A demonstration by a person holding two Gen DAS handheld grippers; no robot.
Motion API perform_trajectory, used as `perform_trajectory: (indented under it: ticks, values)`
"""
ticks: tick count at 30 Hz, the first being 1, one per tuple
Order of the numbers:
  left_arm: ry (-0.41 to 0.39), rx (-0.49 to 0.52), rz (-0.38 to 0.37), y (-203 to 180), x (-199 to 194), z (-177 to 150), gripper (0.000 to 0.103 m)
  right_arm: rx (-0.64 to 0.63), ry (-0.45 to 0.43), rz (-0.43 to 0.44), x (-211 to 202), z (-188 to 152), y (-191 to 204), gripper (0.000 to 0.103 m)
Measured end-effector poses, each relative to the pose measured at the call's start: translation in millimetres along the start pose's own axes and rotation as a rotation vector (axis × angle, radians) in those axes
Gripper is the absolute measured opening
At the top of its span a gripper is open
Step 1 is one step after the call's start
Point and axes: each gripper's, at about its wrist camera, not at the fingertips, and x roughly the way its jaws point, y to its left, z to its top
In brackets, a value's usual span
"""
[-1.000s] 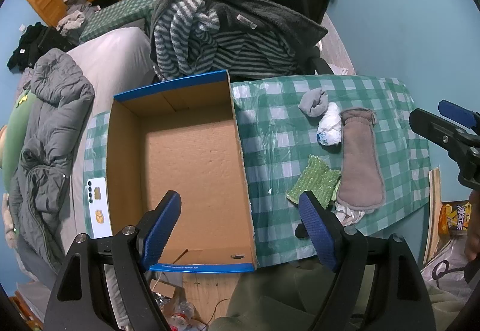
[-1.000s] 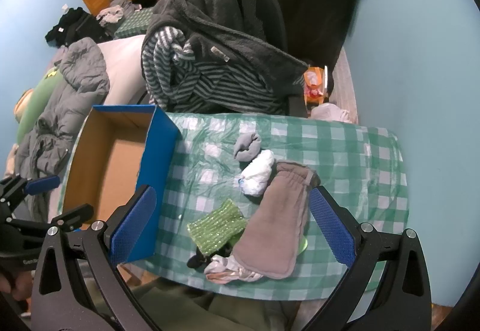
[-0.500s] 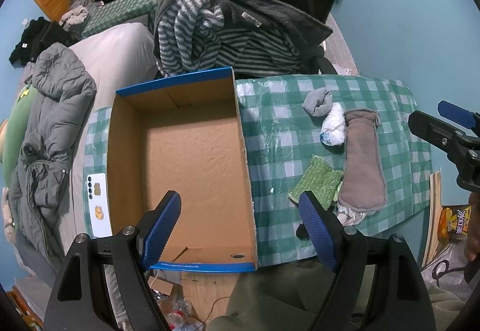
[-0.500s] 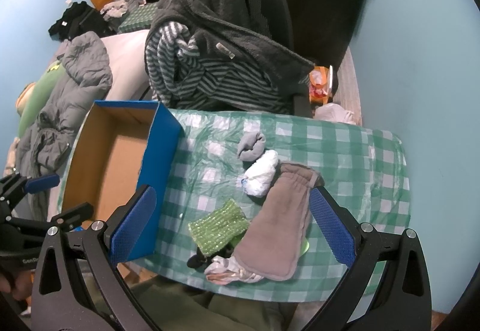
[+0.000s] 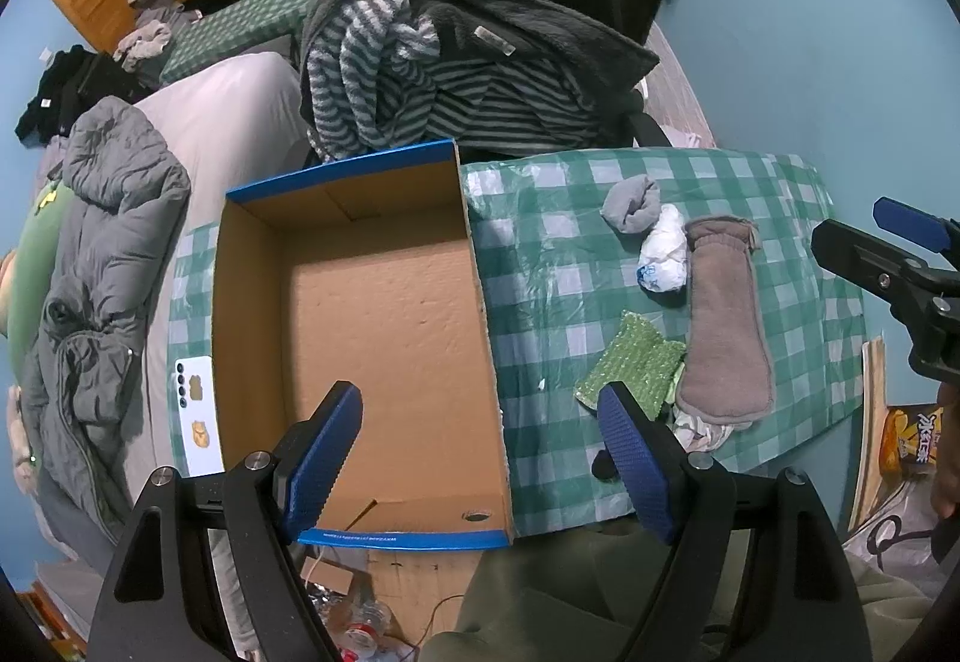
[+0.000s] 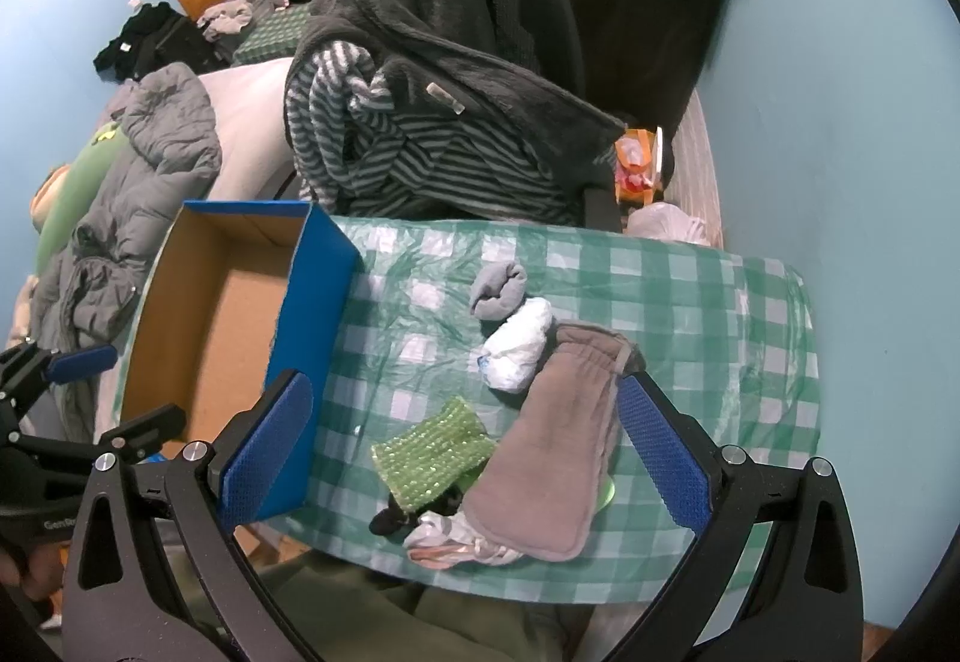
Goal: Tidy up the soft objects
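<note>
Nearest me, my right hand-held gripper hangs with its blue pads spread wide and nothing between them, above the near edge of the green-checked surface. Directly under it a pale crumpled cloth and a small dark item stick out from beneath the pile; I cannot make out what either is, since most of each is covered. A green knitted cloth lies just left of the long brown mitt, the two touching. A sliver of bright green peeks from under the mitt's right side, too little to identify. Beyond them, a white bundle rests against the mitt's cuff, and a rolled grey sock touches the bundle on its far side.

My left hand-held gripper is likewise spread apart and holding nothing, over the near end of the open cardboard box, left of the pile. A phone lies just beside the box's left wall. Farther back, a chair heaped with clothes stands behind the surface.
</note>
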Motion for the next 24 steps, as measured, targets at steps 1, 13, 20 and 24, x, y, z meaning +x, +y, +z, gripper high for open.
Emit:
perform_trajectory:
  ticks: [1, 13, 20, 24]
  values:
    - [0.000, 0.001, 0.000, 0.0, 0.3, -0.1, 0.082, 0.000, -0.001, -0.001, -0.3, 0.4, -0.2, 0.101]
    - [0.010, 0.013, 0.002, -7.4, 2.6, 0.5, 0.082, 0.019, 0.020, -0.008, 5.7, -6.7, -15.9, 0.101]
    - [0.027, 0.037, 0.002, -16.9, 14.1, 4.2, 0.082, 0.054, 0.067, -0.029, 18.1, -13.1, -35.4, 0.101]
    - [0.035, 0.068, 0.003, -25.0, 23.6, 8.0, 0.082, 0.088, 0.100, -0.026, 28.4, -17.0, -49.7, 0.101]
